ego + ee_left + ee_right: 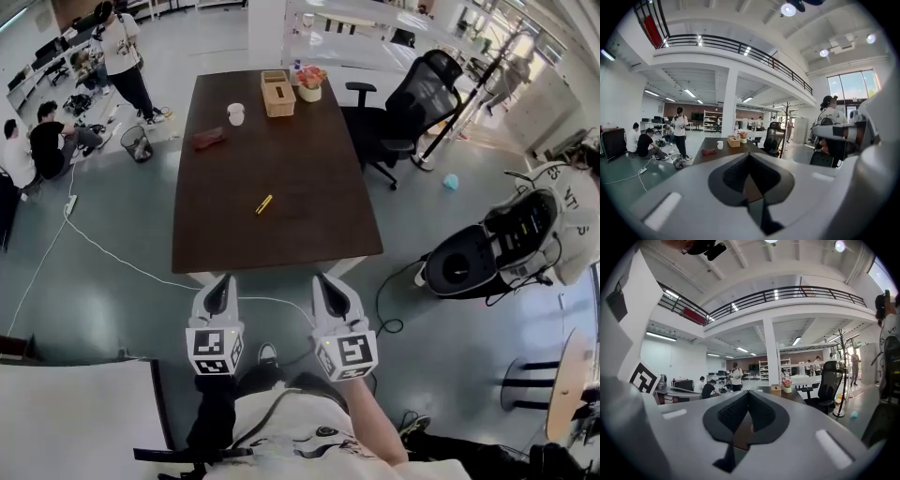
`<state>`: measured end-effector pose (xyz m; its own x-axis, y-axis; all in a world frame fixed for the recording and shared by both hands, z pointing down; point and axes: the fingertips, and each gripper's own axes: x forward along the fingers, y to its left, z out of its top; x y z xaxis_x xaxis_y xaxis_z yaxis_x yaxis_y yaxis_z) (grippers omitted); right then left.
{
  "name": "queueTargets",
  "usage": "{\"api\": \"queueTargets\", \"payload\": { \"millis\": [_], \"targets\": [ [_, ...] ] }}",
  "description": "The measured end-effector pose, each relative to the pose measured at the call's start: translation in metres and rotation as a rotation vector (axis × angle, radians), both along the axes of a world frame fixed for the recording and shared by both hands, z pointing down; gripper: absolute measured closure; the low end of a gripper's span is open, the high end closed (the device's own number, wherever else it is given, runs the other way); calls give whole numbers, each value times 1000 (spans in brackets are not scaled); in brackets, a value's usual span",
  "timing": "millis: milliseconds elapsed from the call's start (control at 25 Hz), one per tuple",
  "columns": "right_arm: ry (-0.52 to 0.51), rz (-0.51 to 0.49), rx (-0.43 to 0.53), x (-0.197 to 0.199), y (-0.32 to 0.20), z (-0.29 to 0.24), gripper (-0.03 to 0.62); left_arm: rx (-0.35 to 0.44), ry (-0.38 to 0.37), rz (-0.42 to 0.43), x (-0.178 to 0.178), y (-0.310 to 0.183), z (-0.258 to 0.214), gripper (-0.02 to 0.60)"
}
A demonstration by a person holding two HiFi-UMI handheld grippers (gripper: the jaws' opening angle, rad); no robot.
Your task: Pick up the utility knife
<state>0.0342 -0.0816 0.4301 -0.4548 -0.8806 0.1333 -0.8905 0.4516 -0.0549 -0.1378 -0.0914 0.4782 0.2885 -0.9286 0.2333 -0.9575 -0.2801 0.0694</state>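
Note:
The utility knife is a small yellow stick lying flat near the middle of the dark brown table. Both grippers are held short of the table's near edge, over the floor, well apart from the knife. My left gripper points at the near left corner, and its jaws meet at the tips with nothing between them. My right gripper points at the near right part of the edge, also shut and empty. In the left gripper view and the right gripper view the jaws hide the knife.
At the table's far end stand a white cup, a wooden tissue box, a flower pot and a reddish item. A black office chair is at the right. People are on the floor at the left. A white cable crosses the floor.

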Motion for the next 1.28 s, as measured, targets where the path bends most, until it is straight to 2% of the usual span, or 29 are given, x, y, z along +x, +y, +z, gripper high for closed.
{"api": "queueTargets", "payload": {
  "millis": [320, 800, 1040, 1280],
  "targets": [
    [22, 22, -59, 0, -50, 19, 592, -82, 0, 43, 3, -52, 27, 583],
    [-26, -91, -29, 9, -174, 7, 592, -115, -62, -16, 15, -161, 36, 583],
    [-27, -82, -71, 32, -209, 19, 592, -228, -75, -20, 24, -186, 82, 582],
    [-9, -97, -160, 29, -230, 48, 592, -332, -74, -15, 27, -207, 133, 581]
  ]
}}
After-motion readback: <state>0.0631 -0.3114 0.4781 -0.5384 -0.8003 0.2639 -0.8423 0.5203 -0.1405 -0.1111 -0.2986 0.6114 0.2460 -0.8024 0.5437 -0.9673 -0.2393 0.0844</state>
